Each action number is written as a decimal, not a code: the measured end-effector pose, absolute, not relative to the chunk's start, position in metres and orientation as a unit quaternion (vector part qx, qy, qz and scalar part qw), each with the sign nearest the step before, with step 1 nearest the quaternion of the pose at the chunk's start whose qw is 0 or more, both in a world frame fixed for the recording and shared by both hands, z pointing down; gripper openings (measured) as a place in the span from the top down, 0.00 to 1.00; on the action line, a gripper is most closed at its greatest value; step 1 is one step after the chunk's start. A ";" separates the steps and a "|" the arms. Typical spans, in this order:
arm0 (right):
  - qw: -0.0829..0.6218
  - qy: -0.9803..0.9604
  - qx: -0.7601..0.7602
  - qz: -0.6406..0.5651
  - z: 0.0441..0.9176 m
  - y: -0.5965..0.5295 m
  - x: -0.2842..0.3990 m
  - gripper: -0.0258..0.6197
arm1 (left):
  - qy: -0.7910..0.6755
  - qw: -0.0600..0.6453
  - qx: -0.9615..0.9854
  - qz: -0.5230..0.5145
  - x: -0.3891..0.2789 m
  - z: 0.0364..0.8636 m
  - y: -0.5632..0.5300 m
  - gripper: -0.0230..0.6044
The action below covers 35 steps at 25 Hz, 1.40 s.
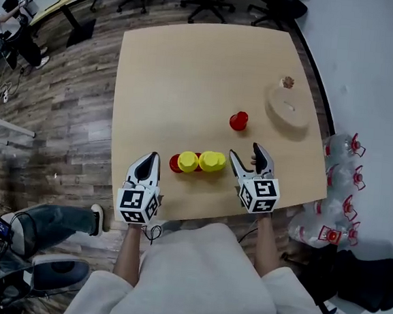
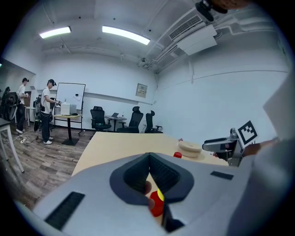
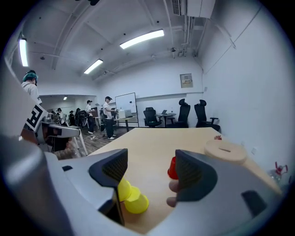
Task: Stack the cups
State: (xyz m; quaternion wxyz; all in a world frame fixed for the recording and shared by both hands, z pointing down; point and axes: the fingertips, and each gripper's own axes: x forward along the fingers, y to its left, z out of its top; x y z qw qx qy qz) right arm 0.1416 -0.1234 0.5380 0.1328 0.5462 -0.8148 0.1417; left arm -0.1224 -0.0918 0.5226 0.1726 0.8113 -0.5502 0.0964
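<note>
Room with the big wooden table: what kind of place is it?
Probably an office or meeting room: black swivel chairs, a whiteboard and long ceiling strip lights.

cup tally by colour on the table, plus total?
Yellow cups: 2
Red cups: 2. One stands alone and one is against the left yellow cup. The red sliver between the two yellow ones may be part of that second cup; cannot tell.
Total: 4
</note>
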 end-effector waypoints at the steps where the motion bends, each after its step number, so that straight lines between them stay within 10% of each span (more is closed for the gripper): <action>1: 0.134 -0.811 0.551 0.143 0.540 -0.129 0.146 0.49 | -0.549 0.174 0.812 0.099 -0.121 0.524 -0.094 0.94; 35: 0.241 -0.755 0.567 0.223 0.685 -0.265 0.181 0.58 | -0.574 0.202 0.780 0.146 -0.148 0.553 -0.119 0.94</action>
